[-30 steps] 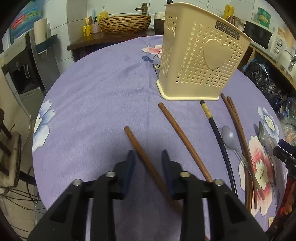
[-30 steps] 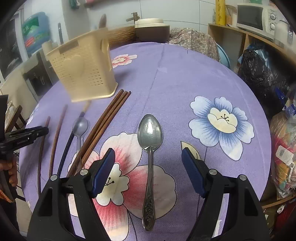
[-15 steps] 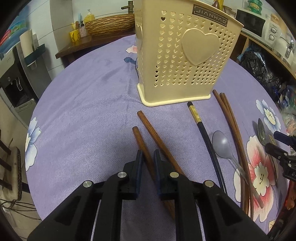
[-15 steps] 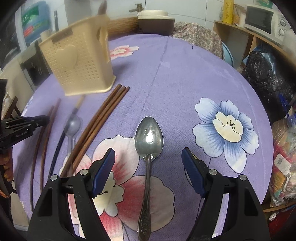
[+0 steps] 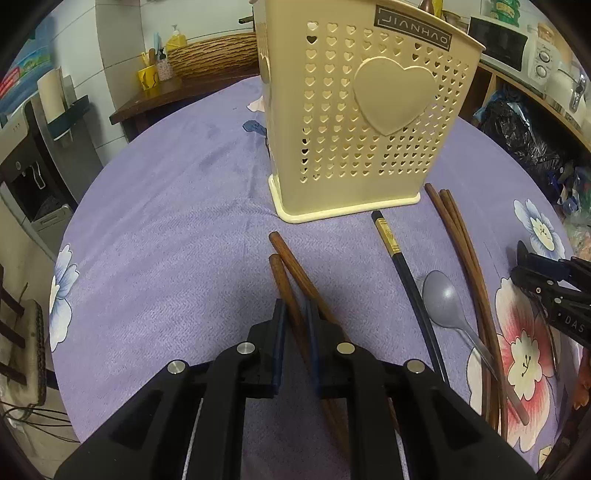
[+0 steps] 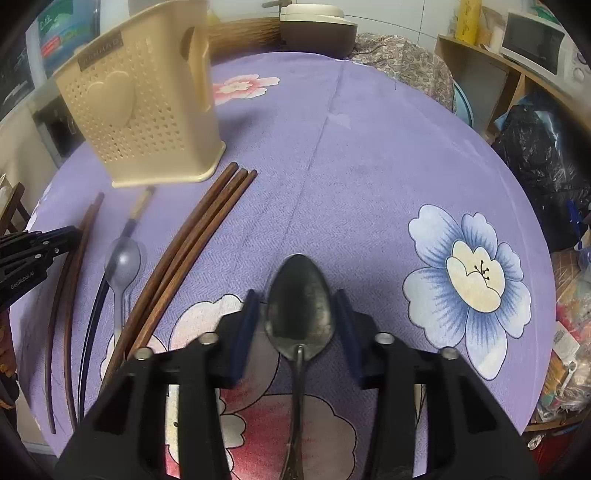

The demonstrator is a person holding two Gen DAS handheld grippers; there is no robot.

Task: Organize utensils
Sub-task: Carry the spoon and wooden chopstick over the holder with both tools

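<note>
My left gripper (image 5: 295, 325) pinches a brown chopstick (image 5: 286, 291) lying lengthwise toward the basket (image 5: 365, 122) — my right gripper (image 6: 295, 314) is closing around the metal spoon (image 6: 299, 306), bowl forward, flat on the tabletop (image 6: 369, 166).

Left claw (image 5: 294, 325) tight around a brown chopstick (image 5: 286, 291), purple tablecloth (image 5: 177, 236) beneath.

A purple flowered cloth (image 5: 177, 229) covers the round worktop. Far ahead of the left tool and off to its left, a dark wooden side table (image 5: 159, 98) carries a woven basket (image 5: 214, 55), a yellow cup (image 5: 147, 78) and a yellow soap bottle (image 5: 175, 38). Further left stands a water dispenser (image 5: 26, 166). To the right of the right tool lies a black plastic bag (image 6: 543, 166), with a microwave (image 6: 535, 42) on a wooden shelf (image 6: 476, 70) beyond it. Straight ahead, past the worktop's far edge, sits a rice cooker (image 6: 317, 26).
</note>
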